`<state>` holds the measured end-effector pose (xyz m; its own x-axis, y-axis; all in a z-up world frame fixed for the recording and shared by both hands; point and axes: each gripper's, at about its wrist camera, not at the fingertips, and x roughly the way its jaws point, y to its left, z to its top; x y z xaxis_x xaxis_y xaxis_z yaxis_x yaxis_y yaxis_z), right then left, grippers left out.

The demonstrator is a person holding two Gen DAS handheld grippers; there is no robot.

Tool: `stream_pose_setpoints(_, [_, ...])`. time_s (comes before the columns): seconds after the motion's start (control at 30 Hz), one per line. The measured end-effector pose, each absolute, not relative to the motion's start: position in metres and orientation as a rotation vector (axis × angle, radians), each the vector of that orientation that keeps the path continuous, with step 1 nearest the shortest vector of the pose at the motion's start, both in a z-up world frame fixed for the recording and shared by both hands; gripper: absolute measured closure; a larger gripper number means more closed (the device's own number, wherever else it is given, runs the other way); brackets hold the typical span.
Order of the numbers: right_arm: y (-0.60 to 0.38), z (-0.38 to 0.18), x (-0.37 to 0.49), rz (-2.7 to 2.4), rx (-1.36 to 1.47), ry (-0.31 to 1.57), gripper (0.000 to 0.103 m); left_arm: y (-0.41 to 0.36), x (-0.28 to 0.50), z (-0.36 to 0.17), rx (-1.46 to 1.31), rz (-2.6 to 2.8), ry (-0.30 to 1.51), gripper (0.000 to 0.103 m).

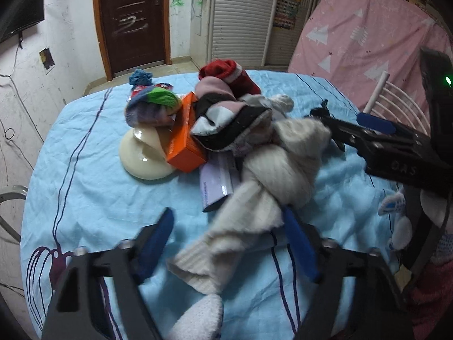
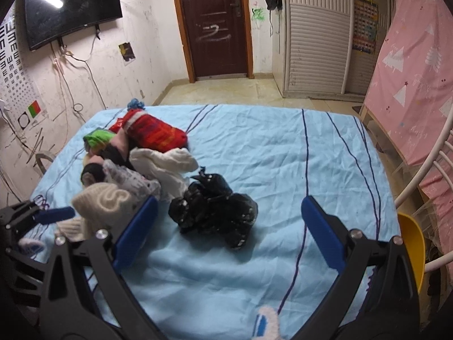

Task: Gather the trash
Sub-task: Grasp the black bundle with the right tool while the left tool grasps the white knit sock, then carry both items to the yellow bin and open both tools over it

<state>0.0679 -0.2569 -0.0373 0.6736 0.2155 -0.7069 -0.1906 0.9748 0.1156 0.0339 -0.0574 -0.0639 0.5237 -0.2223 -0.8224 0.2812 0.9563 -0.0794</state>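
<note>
A pile of socks, knit hats and small boxes lies on a round table with a light blue cloth [image 1: 85, 170]. From the pile a cream ribbed sock [image 1: 254, 187] trails down between the pads of my left gripper [image 1: 229, 243]. The right pad is at the sock's edge and the left pad stands apart from it, so the jaws are open. A crumpled black plastic bag [image 2: 212, 209] sits on the cloth just ahead of my right gripper [image 2: 230, 232], which is wide open and touches nothing. One of the right gripper's fingers [image 1: 373, 123] reaches in from the right beside the pile.
An orange box [image 1: 184, 141], a cream dish [image 1: 141, 158] and a pale purple box [image 1: 215, 187] lie in the pile under a red sock [image 2: 153, 133]. A white chair back [image 2: 424, 175] and a yellow bowl [image 2: 413, 240] stand at the table's right edge.
</note>
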Motion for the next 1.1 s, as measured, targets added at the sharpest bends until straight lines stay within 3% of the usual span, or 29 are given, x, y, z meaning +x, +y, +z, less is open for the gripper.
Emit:
stream_pose_setpoints(0.03, [-0.256,-0.039,0.070,0.234,0.031,0.809,0.006,-0.060,0.034,-0.066,0.079,-0.312,0.983,0.063])
stream_pose_setpoints(0.13, [-0.255,-0.046,0.076,0.249,0.027,0.838,0.010,-0.066,0.029,-0.067,0.117,-0.328,0.968,0.077])
stream_pose_setpoints(0.17, [-0.255,-0.048,0.077,0.256,0.027,0.849,0.016,-0.067,0.027,-0.066,0.119,-0.333,0.962,0.078])
stream_pose_setpoints(0.2, [-0.254,-0.051,0.079,0.266,0.030,0.864,0.030,-0.068,0.026,-0.065,0.121,-0.337,0.956,0.083])
stream_pose_setpoints(0.27, [-0.253,-0.056,0.081,0.303,0.042,0.887,0.045,-0.070,0.023,-0.063,0.123,-0.343,0.941,0.088])
stream_pose_setpoints(0.33, [-0.254,-0.058,0.082,0.338,0.065,0.897,0.067,-0.070,0.022,-0.061,0.116,-0.354,0.932,0.093])
stream_pose_setpoints(0.4, [-0.257,-0.056,0.080,0.330,0.075,0.881,0.074,-0.070,0.017,-0.058,0.102,-0.366,0.924,0.095])
stream_pose_setpoints(1.1, [-0.343,-0.020,0.027,0.273,0.232,0.688,0.077,-0.113,0.005,-0.008,0.129,-0.337,0.739,0.103])
